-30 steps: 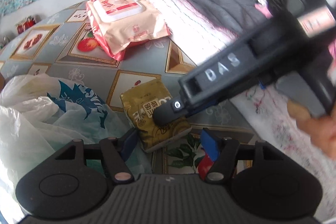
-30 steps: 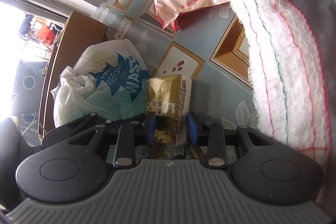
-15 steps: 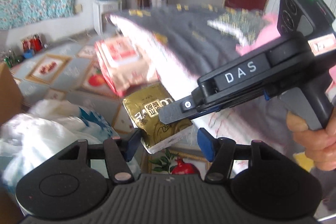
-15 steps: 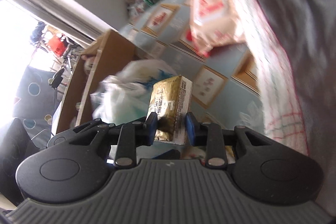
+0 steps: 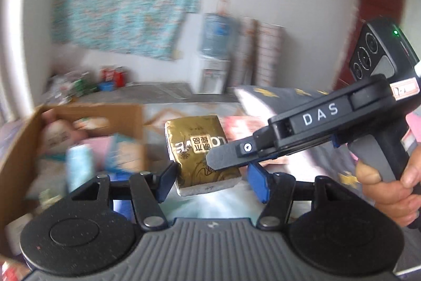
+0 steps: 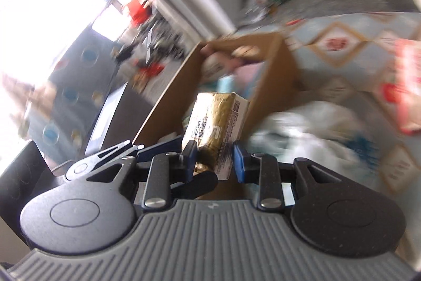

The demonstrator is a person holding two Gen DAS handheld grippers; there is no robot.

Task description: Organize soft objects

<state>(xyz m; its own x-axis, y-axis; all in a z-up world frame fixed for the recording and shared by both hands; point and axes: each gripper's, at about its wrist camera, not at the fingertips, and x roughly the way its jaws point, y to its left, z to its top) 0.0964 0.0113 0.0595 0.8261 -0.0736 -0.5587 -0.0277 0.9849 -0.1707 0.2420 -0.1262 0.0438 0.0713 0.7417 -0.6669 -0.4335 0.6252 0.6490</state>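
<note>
A gold tissue pack (image 6: 214,128) sits between the blue pads of my right gripper (image 6: 213,161), which is shut on it and holds it in the air in front of an open cardboard box (image 6: 273,70). In the left wrist view the same gold pack (image 5: 200,149) hangs clamped by the right gripper (image 5: 302,133), which reaches in from the right. My left gripper (image 5: 211,182) is open just below the pack, its pads either side of it and apart from it. The cardboard box (image 5: 18,149) at the left holds several soft packs.
A white plastic bag (image 6: 310,133) lies on the patterned tablecloth (image 6: 339,44) right of the box. A pink wipes pack (image 6: 407,86) is at the far right. A folded dark blanket (image 5: 284,96) lies behind the right gripper. A water dispenser (image 5: 215,54) stands by the wall.
My right gripper has lifted the gold pack off the table and carried it left toward the cardboard box. My left gripper has risen with it, and the box has come into view.
</note>
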